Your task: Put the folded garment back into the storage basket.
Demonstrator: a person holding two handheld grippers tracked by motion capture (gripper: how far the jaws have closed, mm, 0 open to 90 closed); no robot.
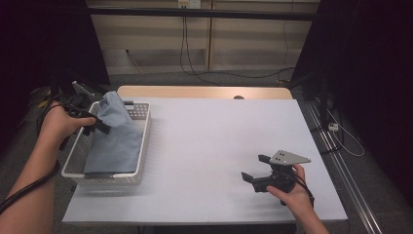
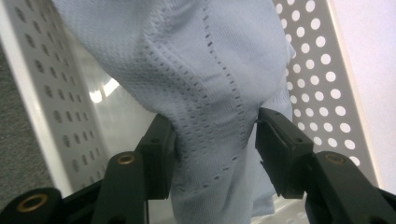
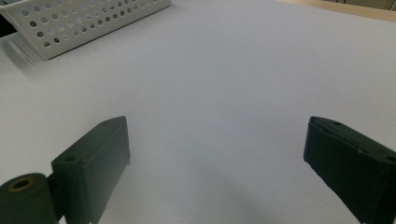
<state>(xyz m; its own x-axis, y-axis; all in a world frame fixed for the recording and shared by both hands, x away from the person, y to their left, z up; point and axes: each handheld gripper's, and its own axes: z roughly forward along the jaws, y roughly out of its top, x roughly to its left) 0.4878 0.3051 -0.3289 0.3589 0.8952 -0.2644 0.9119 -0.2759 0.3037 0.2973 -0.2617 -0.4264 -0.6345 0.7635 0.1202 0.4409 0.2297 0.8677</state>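
Both your grippers differ: left gripper pinches the blue cloth over the basket at the surface's left edge, right gripper gapes.

One light blue cloth, one white perforated basket, two black grippers, one white table

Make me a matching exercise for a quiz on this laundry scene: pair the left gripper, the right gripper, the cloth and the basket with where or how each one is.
Things:
1. left gripper
2. right gripper
3. light blue cloth
4. white perforated basket

States:
A. stands at the table's left side
B. jaws wide apart over bare white tabletop
C. jaws pinching a bunched fold of fabric
D. drapes up out of the basket

Pairs: 1-C, 2-B, 3-D, 4-A
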